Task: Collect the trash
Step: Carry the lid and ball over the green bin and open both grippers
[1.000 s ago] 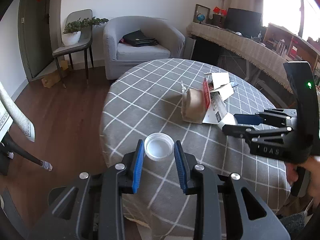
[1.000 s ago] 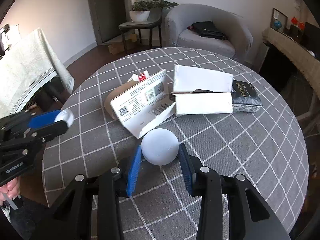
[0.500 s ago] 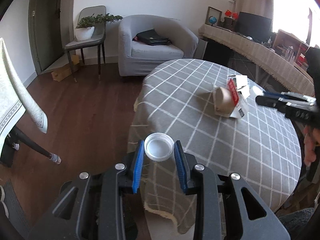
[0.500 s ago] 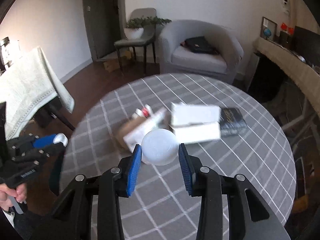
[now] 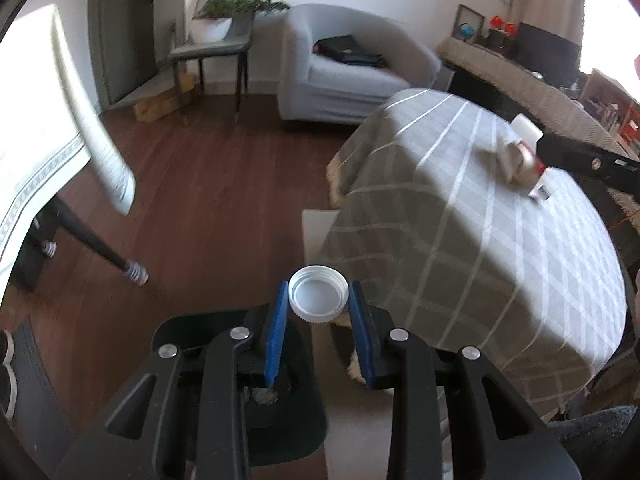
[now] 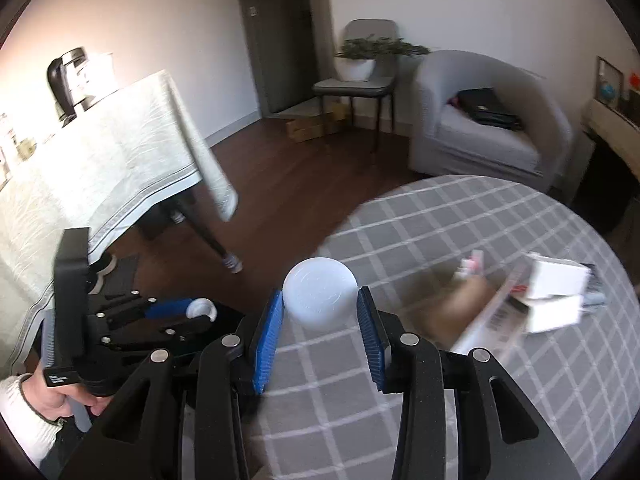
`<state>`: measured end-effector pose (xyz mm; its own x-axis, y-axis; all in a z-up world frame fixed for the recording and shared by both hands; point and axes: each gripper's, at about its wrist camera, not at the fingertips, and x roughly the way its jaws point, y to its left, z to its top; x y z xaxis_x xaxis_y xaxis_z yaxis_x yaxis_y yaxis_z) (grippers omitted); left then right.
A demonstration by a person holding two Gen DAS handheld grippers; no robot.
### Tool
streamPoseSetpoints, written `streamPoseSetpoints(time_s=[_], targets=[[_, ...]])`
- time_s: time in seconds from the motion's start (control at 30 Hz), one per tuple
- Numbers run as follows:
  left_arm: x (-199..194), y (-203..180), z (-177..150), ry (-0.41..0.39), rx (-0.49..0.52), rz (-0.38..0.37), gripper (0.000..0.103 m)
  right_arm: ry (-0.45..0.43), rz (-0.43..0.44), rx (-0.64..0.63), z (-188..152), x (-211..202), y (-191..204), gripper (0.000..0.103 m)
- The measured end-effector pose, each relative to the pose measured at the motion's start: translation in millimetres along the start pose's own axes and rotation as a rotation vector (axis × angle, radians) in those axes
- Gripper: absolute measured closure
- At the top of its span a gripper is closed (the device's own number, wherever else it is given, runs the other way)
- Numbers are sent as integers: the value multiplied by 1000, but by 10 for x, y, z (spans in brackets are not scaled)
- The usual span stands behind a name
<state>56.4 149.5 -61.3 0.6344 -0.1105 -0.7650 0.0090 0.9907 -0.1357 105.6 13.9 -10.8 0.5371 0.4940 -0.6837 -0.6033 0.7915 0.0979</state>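
My left gripper (image 5: 319, 312) is shut on a white screw cap (image 5: 318, 294), open side toward the camera, held off the table's left edge above a black bin (image 5: 256, 396) on the floor. It also shows in the right wrist view (image 6: 192, 312), still holding the cap (image 6: 201, 308). My right gripper (image 6: 320, 320) is shut on a white translucent plastic bottle (image 6: 319, 298), held above the left part of the grey checked round table (image 6: 440, 360). Cardboard and white boxes (image 6: 536, 304) lie on the table to the right, blurred.
A second table with a pale cloth (image 6: 100, 160) stands left, its leg (image 5: 100, 248) near the bin. A grey armchair (image 5: 352, 72) and a chair with a potted plant (image 5: 216, 36) stand at the back. Dark wood floor (image 5: 220, 200) lies between.
Both grippers have swung left and away from the table's middle, keeping their loads. The left one now hangs over the black bin beside the table; the boxes have slid to the right of view.
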Motion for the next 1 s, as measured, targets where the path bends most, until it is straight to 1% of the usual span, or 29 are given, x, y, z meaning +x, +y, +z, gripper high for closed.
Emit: streamPoseSetpoints(time_s=[0.13, 0.37, 0.47, 0.6, 0.73, 1.0], targets=[[31, 242, -148, 37, -23, 22, 70, 23, 59, -24, 34, 176, 256, 65], [148, 612, -382, 120, -65, 56, 70, 79, 115, -54, 33, 490, 602, 65], [172, 763, -459, 140, -86, 64, 70, 100, 134, -68, 31, 608, 751, 65], [202, 861, -564, 168, -96, 70, 70, 131, 155, -79, 27, 764, 909, 65], [301, 976, -695, 235, -100, 76, 70, 168, 176, -86, 11, 922, 1045, 65], [475, 1159, -905, 324, -110, 77, 70, 244, 190, -117, -62, 1229, 1298, 65]])
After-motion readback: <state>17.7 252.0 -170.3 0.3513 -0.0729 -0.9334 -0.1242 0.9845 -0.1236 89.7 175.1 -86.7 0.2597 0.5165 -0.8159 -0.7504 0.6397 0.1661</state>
